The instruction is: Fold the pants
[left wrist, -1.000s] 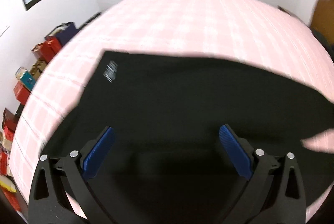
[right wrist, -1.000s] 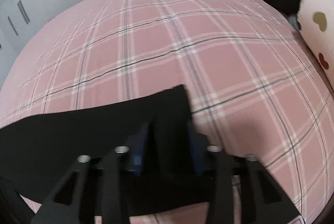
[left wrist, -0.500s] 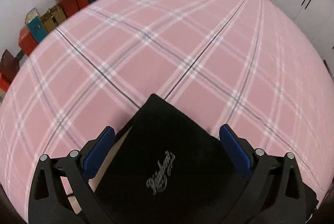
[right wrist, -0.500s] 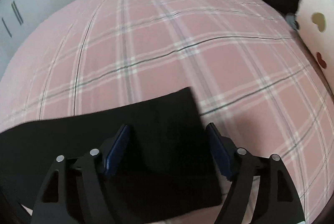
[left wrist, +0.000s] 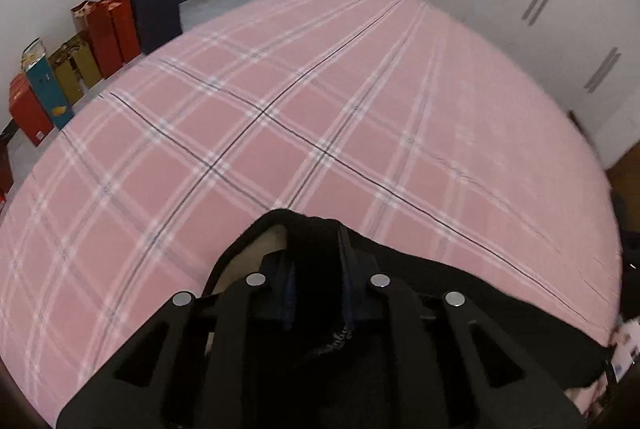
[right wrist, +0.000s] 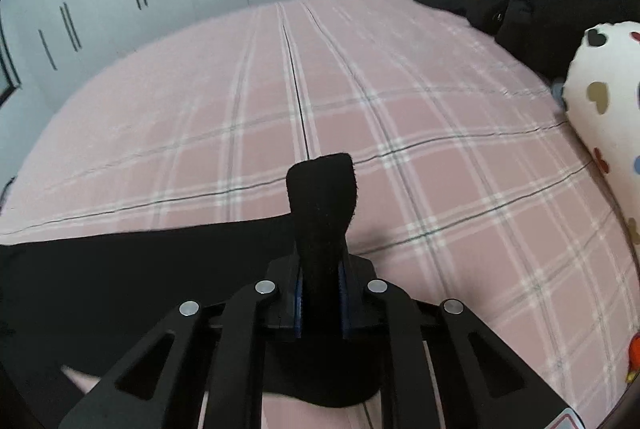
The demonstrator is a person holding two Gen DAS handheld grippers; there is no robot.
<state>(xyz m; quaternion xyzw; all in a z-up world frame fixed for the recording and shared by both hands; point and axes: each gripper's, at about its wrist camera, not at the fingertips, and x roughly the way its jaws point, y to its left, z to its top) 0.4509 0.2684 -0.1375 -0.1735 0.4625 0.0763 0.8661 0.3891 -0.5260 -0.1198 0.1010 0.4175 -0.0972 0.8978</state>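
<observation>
Both grippers, spread earlier, now pinch pants (right wrist: 320, 197): left gripper (left wrist: 316, 285), right gripper (right wrist: 320, 305); pillow (right wrist: 604, 117) right view only.

Black pants (right wrist: 100, 281) run off the left edge — far end unseen.

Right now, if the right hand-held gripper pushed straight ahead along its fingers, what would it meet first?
Beyond the pants clamped in the right hand-held gripper, the way points over bare pink plaid bedsheet. Probably the sheet first, though depth is unclear.
</observation>
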